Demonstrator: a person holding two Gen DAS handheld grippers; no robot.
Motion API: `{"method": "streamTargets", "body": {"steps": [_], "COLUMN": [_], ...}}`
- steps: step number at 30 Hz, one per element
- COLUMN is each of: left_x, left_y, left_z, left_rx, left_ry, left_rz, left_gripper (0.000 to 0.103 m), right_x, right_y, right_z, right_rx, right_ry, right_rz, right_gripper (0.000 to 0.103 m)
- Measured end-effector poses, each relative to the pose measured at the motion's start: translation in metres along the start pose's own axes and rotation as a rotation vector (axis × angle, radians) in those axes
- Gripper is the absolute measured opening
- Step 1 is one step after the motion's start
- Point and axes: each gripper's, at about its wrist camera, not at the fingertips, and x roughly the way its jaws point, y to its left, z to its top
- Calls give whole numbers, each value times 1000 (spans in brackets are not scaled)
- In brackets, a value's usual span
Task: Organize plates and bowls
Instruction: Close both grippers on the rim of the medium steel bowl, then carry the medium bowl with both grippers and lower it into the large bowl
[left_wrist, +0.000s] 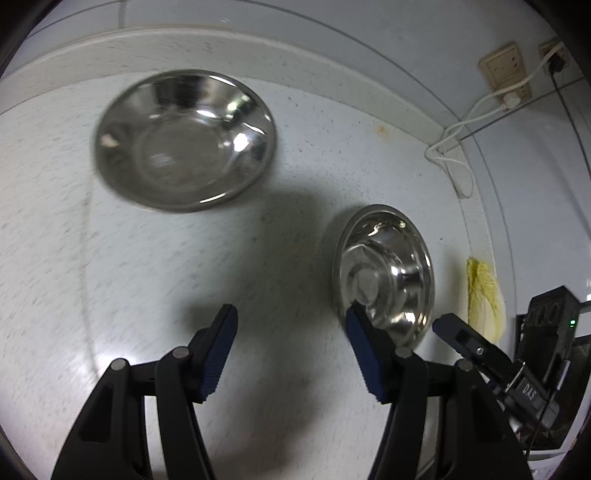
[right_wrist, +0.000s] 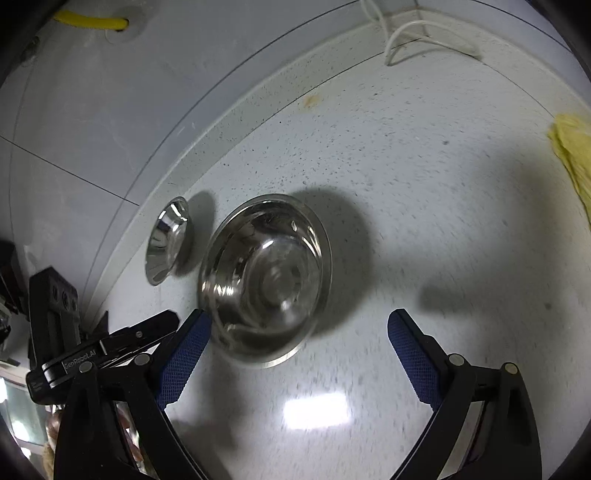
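Two steel bowls stand apart on a speckled white counter (left_wrist: 110, 258). In the left wrist view a wide shallow steel bowl (left_wrist: 184, 140) sits far ahead to the left, and a steel bowl (left_wrist: 384, 273) sits to the right, just beyond my right finger pad. My left gripper (left_wrist: 291, 332) is open and empty above the counter. In the right wrist view that steel bowl (right_wrist: 266, 277) lies just ahead of my open, empty right gripper (right_wrist: 299, 328), with the wide bowl (right_wrist: 168, 240) behind it to the left. The other gripper shows at each view's edge.
A raised counter ledge (left_wrist: 258, 55) and tiled wall run along the back. A yellow cloth (left_wrist: 484, 299) lies by the ledge at the right. White cables (left_wrist: 454, 147) run to wall sockets (left_wrist: 506, 74). A yellow hose (right_wrist: 88, 22) enters the wall at upper left.
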Motion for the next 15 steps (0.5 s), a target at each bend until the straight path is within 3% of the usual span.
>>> {"method": "streamTargets", "body": {"steps": [1,4,8,10,12,14,15], "left_x": [6,20,31,35,40,43,44], "left_y": [-3,-11,-20,-24,-24,-22,-23], "left_z": [1,4,8,9,11,11,11], "left_rx": [4,8,26,42,34,27,28], "left_ry": [4,6,-2,5,16,26,27], "left_rz": [1,4,-13,-30,-41,-69,-71], "left_gripper": [59,59,56,40,18,8,8], "right_x": [4,15,24,27,28,28,28], "right_y": [1,-1,0,1,2,3,3], "right_z": [2,7,10,9,9,9,9], "right_rx": [-4,-1,3,-7,-10,-3,-1], "right_ry": [4,16,23,27,24,21,18], "right_rz": [-4,-12,-21,-32,-45,-48,-53], "right_gripper": [74,47,25,15,10,10,10]}}
